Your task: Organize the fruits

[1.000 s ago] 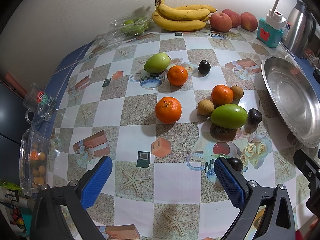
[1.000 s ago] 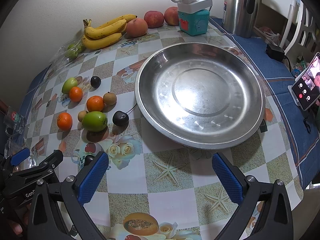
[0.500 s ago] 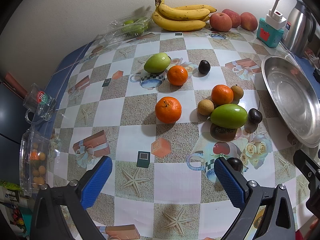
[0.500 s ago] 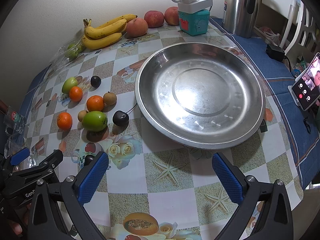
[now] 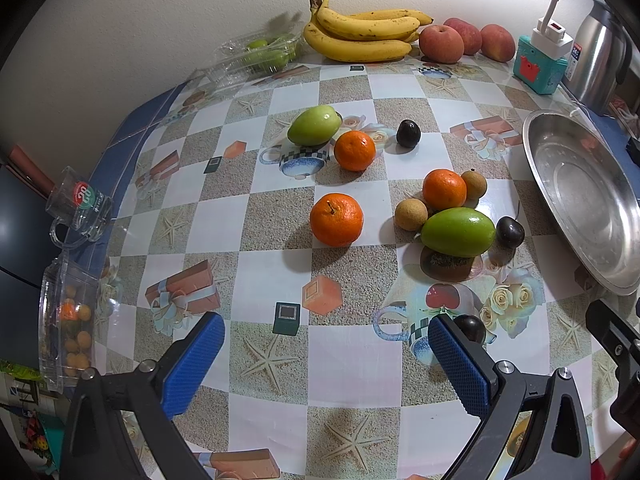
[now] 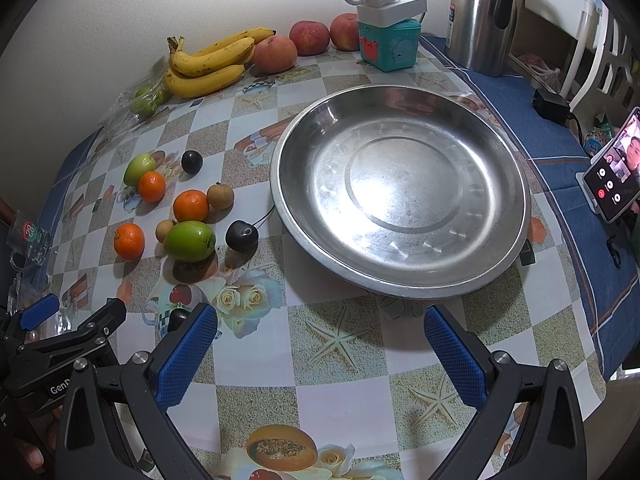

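Loose fruit lies on the patterned table: three oranges [image 5: 337, 220], two green fruits [image 5: 458, 232], brown longans [image 5: 411, 214] and dark plums [image 5: 510, 232]. One small dark plum [image 5: 470, 328] sits just beyond the right finger of my left gripper [image 5: 326, 364], which is open and holds nothing. A wide steel plate [image 6: 400, 184] stands bare in front of my right gripper [image 6: 320, 354], also open with nothing in it. In the right wrist view the fruit cluster [image 6: 188, 240] lies left of the plate.
Bananas [image 5: 360, 36] and apples [image 5: 442, 44] line the back wall beside a teal box with a power strip [image 6: 390, 44] and a steel kettle [image 6: 480, 16]. A glass mug [image 5: 78, 208] and clear fruit boxes [image 5: 66, 320] stand at the left edge; a phone [image 6: 614, 176] at the right.
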`<state>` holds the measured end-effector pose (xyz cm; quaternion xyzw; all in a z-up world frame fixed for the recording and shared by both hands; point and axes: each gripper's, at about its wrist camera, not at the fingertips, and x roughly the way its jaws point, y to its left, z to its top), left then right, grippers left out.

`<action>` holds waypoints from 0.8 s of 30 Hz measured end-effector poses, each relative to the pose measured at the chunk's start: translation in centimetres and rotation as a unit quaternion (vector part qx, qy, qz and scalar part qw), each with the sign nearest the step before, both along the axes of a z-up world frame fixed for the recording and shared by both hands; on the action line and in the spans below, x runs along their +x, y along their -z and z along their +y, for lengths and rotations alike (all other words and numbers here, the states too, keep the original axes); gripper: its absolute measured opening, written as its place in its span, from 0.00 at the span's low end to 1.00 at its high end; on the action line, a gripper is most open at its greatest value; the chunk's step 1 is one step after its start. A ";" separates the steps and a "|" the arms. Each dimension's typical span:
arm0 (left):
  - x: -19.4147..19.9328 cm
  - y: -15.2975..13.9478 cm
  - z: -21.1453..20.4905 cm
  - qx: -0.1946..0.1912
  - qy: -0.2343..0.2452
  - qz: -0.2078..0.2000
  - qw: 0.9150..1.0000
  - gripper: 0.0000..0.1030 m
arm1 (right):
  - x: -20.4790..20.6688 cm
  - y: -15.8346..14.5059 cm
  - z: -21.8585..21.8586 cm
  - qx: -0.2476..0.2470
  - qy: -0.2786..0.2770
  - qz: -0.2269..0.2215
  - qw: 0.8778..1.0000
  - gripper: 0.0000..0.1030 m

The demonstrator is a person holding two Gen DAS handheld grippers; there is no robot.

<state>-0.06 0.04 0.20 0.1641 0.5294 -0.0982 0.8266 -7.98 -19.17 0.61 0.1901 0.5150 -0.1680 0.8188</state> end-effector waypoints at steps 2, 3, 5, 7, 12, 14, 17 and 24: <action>0.0 0.0 0.0 0.000 0.000 0.000 1.000 1.00 | 0.0 0.0 0.0 0.000 0.000 0.000 1.000 1.00; 0.0 0.0 0.0 0.000 0.001 0.000 1.000 1.00 | 0.0 0.1 0.0 0.000 0.000 0.000 1.000 1.00; 0.0 0.0 0.0 0.000 0.001 -0.001 1.000 1.00 | 0.0 0.2 0.0 0.000 0.000 0.000 1.000 1.00; 0.0 0.0 0.0 0.000 0.001 -0.001 1.000 1.00 | -0.1 0.3 -0.1 0.000 0.000 0.000 1.000 1.00; 0.0 -0.1 0.0 -0.005 0.001 0.004 1.000 1.00 | -0.3 -0.4 0.1 0.007 0.003 -0.012 1.000 1.00; -0.2 -0.2 -0.1 -0.011 0.004 0.008 1.000 1.00 | -0.2 -0.9 0.0 0.017 0.004 -0.028 0.999 1.00; -0.5 -0.3 -0.5 -0.021 0.016 0.015 1.000 1.00 | 0.1 -1.4 0.3 0.031 -0.011 -0.045 0.998 1.00; -1.4 0.2 -2.3 -0.053 0.061 0.063 0.995 0.86 | 1.7 -2.1 -0.1 0.064 -0.036 -0.062 0.995 1.00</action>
